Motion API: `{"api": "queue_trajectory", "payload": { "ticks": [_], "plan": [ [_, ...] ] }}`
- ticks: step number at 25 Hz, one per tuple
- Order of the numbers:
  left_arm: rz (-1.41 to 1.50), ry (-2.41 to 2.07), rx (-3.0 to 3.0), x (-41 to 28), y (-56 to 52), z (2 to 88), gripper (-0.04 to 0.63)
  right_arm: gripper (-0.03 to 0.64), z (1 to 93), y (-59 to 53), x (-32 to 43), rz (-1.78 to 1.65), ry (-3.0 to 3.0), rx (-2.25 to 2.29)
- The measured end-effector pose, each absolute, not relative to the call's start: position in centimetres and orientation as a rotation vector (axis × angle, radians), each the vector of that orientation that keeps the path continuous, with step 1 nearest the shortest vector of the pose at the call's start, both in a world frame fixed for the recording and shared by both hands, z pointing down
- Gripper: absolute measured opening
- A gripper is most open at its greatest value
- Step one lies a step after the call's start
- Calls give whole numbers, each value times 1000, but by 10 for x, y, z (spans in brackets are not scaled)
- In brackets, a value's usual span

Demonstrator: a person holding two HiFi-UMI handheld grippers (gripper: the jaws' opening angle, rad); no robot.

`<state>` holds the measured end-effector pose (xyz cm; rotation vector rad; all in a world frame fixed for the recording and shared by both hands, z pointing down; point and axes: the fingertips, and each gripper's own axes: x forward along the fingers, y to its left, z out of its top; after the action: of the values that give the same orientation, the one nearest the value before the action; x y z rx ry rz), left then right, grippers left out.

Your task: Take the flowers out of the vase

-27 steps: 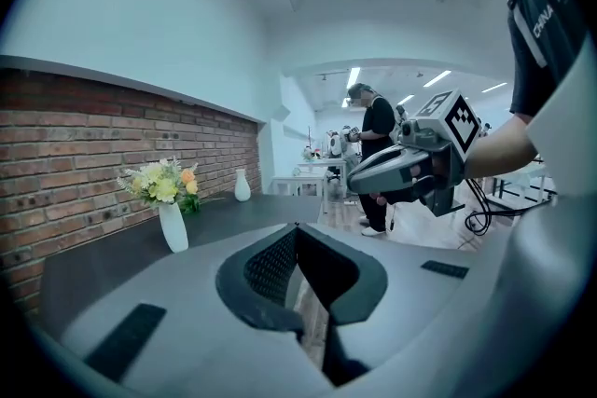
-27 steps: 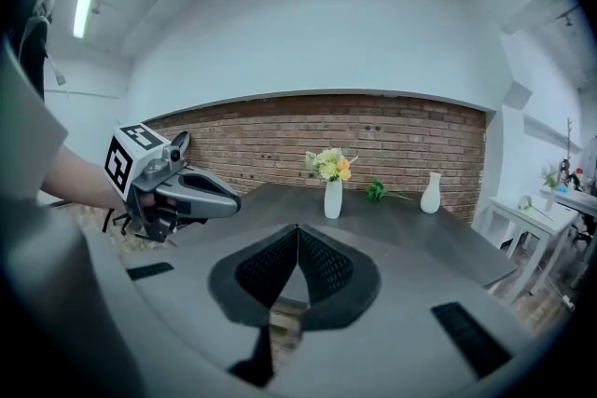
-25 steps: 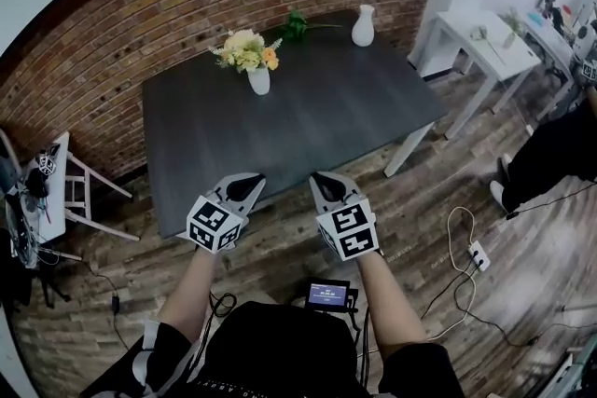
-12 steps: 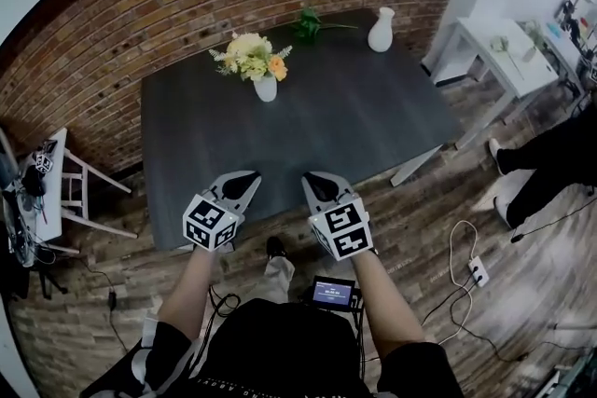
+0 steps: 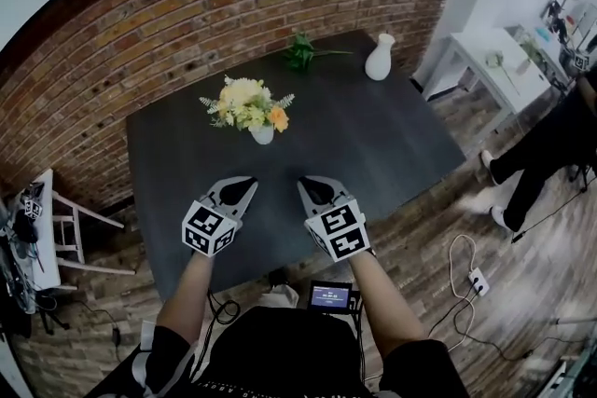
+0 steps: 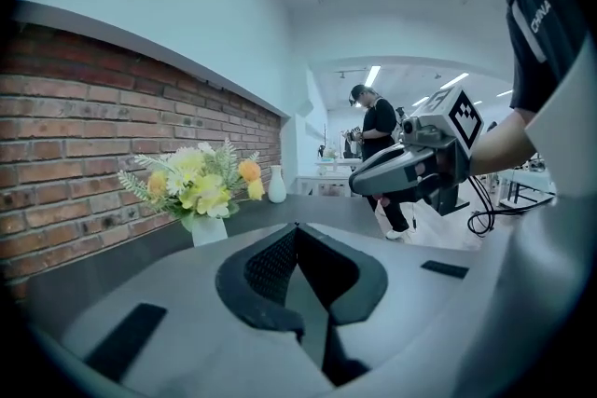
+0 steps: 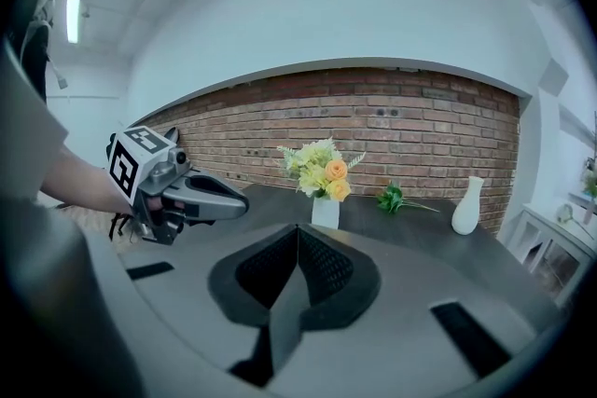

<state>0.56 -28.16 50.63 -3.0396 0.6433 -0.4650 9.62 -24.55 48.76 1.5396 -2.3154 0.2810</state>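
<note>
The flowers [image 5: 244, 104], a loose bunch of yellow, white and orange heads with pale green sprigs, stand upright in a small white vase [image 5: 262, 134] on the left half of the dark table [image 5: 392, 154], toward its far side and not far from the brick wall [image 5: 187, 23]. They look light, with soft heads that would crush or shed under a pinch, so the better hold is probably low on the gathered stems, just above the vase's rim, where the bunch is narrowest and stiffest. The vase looks small, smooth and breakable, and light enough to lift or tip with the stems if they bind in its neck; steadying its body with the other tool seems wise, though a glazed surface may slip. Farther off, at the far right of the table, lie a green sprig [image 5: 300, 51] and a taller empty white vase [image 5: 378, 59]. The left gripper [image 5: 244, 185] and the right gripper [image 5: 310, 185] hang side by side over the near edge of the table, well apart from the flowers, each with its jaws pressed together and nothing between them.
</note>
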Motion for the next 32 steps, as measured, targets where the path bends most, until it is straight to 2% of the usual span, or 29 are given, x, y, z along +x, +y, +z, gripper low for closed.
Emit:
{"api": "queue_trajectory", "payload": {
  "ticks": [7, 32],
  "plan": [
    [-454, 616, -3057, 0, -331, 509, 2, 6, 494, -286, 87, 312, -2294, 1546],
    [-403, 769, -3085, 24, -355, 510, 2, 6, 483, -335, 99, 253, -2377, 1431]
  ]
}}
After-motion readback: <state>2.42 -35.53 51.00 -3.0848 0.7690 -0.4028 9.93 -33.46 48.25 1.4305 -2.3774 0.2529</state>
